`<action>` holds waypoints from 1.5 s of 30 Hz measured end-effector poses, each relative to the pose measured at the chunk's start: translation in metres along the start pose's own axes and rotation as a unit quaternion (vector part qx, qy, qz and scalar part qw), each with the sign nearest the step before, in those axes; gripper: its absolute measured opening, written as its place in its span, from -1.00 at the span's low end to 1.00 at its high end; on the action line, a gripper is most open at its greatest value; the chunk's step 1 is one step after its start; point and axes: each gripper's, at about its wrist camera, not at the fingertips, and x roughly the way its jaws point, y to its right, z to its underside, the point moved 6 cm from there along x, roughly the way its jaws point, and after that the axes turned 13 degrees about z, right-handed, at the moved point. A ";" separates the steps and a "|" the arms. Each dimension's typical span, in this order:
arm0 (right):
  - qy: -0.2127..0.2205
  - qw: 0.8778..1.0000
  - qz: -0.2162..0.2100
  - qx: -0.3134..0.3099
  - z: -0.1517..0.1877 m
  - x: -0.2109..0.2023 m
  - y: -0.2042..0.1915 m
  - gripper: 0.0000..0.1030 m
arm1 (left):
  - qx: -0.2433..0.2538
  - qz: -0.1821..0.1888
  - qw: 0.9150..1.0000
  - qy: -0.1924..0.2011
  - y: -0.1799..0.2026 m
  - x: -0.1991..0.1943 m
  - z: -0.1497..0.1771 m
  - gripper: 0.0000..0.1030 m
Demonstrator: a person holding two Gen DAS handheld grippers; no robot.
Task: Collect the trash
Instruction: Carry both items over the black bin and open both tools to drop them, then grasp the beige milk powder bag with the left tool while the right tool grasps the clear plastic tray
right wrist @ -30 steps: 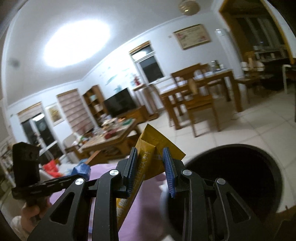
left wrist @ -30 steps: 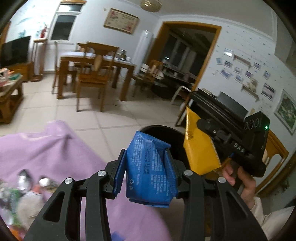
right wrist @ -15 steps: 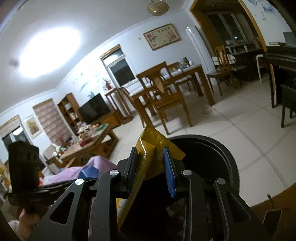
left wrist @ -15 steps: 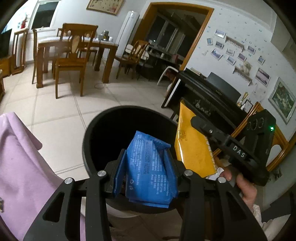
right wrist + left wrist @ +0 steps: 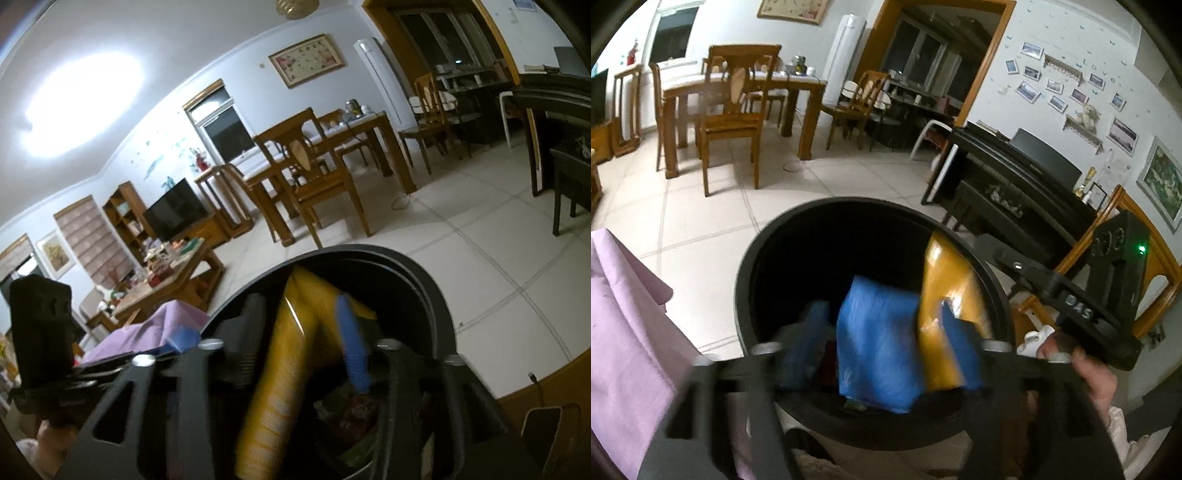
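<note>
We are spreading the fingers of both the left gripper [image 5: 882, 354] and right gripper [image 5: 295, 332] over the bin [image 5: 753, 258], releasing the blue packet [image 5: 877, 343] and yellow packet [image 5: 280, 354], which may be snagging on a finger and tumbling outside the near rim.

One black bin [image 5: 746, 280] stands on the tiled floor. Two packets hang over its mouth: one blue packet [image 5: 877, 343] and, to its right, one yellow packet [image 5: 945, 280]. Two grippers are in view, the left gripper [image 5: 882, 343] and the right gripper [image 5: 299, 339]. One purple cloth [image 5: 624, 332] lies at the near left. One dining table [image 5: 746, 83] stands at the far left.
</note>
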 end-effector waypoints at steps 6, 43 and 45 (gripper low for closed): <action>0.007 1.000 0.004 0.008 0.003 -0.013 -0.007 0.49 | 0.011 -0.017 1.000 0.009 0.000 -0.012 -0.002 0.75; -0.103 0.874 -0.226 -0.418 0.171 -0.056 -0.393 0.75 | -0.160 -0.190 0.966 0.067 -0.117 -0.329 0.202 0.88; -0.091 0.853 -0.218 -0.465 0.184 -0.049 -0.408 0.75 | -0.165 -0.186 0.967 0.061 -0.117 -0.322 0.208 0.88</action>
